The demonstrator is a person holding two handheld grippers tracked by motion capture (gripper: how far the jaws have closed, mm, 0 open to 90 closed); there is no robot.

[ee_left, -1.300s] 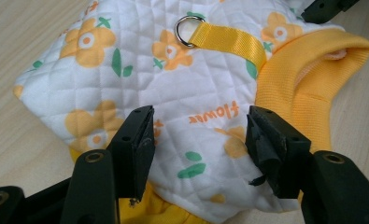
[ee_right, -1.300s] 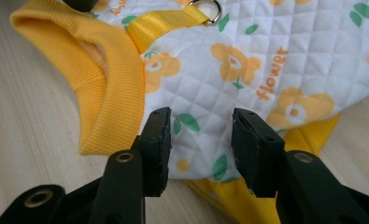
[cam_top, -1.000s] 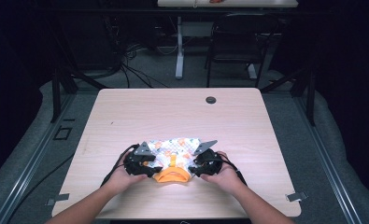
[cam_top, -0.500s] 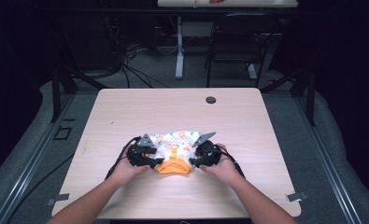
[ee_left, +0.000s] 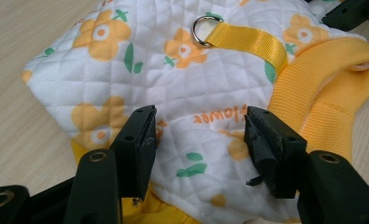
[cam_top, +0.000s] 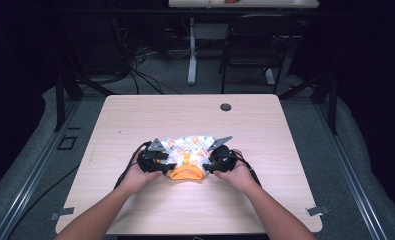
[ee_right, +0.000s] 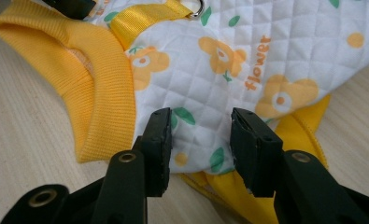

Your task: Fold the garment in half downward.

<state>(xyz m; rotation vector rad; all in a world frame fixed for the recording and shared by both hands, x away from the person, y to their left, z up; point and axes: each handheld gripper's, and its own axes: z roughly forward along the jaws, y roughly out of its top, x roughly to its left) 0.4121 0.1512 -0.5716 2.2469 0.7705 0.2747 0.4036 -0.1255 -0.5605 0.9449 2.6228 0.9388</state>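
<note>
A small quilted white garment (cam_top: 187, 146) printed with orange flowers lies on the wooden table (cam_top: 265, 135), its yellow ribbed collar (cam_top: 185, 173) toward the person. A yellow strap (ee_left: 250, 39) on it ends in a metal ring (ee_left: 203, 30). My left gripper (cam_top: 152, 160) is at the garment's left edge and my right gripper (cam_top: 220, 160) at its right edge. In the left gripper view, the left gripper (ee_left: 201, 126) is open, its jaws spread over the flat fabric (ee_left: 173, 84). The right gripper (ee_right: 202, 123) is also open above the quilted cloth (ee_right: 266, 42), beside the collar (ee_right: 102, 93).
A small black round cap (cam_top: 226, 107) sits near the table's far edge. Beyond the table are a dark chair (cam_top: 255, 45), a desk leg (cam_top: 191, 55) and loose cables (cam_top: 135, 70) on the floor. Bare tabletop surrounds the garment.
Both hands have moved a little away from the person and closer together, and the garment has shifted the same way with them. The jaws stay spread.
</note>
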